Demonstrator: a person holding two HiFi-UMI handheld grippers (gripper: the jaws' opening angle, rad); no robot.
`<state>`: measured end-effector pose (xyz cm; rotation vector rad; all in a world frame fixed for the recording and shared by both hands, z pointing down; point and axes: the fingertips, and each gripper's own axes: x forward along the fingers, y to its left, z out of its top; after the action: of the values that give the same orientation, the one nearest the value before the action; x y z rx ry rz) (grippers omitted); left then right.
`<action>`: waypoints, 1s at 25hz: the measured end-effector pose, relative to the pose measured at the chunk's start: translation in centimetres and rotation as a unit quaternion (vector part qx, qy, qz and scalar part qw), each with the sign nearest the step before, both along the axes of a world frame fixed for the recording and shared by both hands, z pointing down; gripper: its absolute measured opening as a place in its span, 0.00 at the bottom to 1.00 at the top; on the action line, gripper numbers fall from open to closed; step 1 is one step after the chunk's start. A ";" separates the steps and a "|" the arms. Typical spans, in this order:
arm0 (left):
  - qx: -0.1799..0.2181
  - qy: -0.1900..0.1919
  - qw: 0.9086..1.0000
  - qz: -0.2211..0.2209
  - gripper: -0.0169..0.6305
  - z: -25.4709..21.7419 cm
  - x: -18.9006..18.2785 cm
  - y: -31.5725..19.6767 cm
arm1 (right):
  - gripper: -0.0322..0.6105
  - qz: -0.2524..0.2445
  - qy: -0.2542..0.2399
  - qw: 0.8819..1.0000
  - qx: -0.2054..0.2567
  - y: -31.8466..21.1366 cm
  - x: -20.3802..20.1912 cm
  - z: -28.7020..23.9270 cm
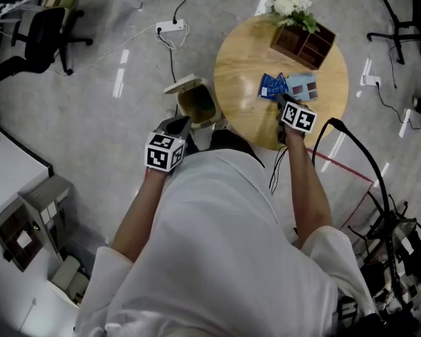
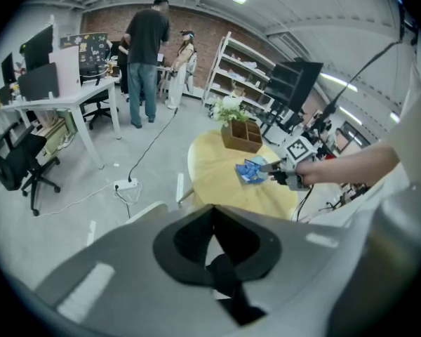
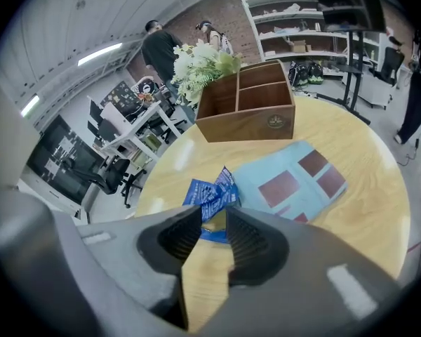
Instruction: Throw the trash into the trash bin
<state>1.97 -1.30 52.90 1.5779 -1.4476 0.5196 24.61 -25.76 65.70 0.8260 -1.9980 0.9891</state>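
— Where is the trash?

— The crumpled blue wrapper (image 3: 209, 196) lies on the round wooden table (image 1: 242, 65). It touches the left edge of a pale blue card (image 3: 295, 177) printed with dark red squares.

— Is anything holding it?

— No. The right hand-held gripper (image 3: 214, 215) points down at it with its jaws partly apart. The wrapper's near edge sits right at the tips, in the gap between them, and the pads do not press on it.

— And the other one?

— The left hand-held gripper (image 2: 212, 230) has its jaws together with nothing between them. In the head view it hangs above the floor (image 1: 91, 104), just beside the trash bin (image 1: 196, 104).

— How does the bin stand?

— It's on the floor against the table's left edge, with the lid tipped up and the mouth open.

— What else is on the table?

— A wooden box (image 1: 303, 44) with compartments stands at the far side, beyond the card. There are white flowers (image 1: 292, 4) at its far end.
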 end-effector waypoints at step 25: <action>-0.023 0.005 1.000 -0.013 0.03 1.2 0.5 0.9 | 0.31 0.065 -0.040 0.996 -0.043 -1.8 -0.5 1.7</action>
<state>2.47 -0.43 54.10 1.5220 -1.4369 0.5252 24.13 -27.60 67.41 0.8914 -1.9726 1.1921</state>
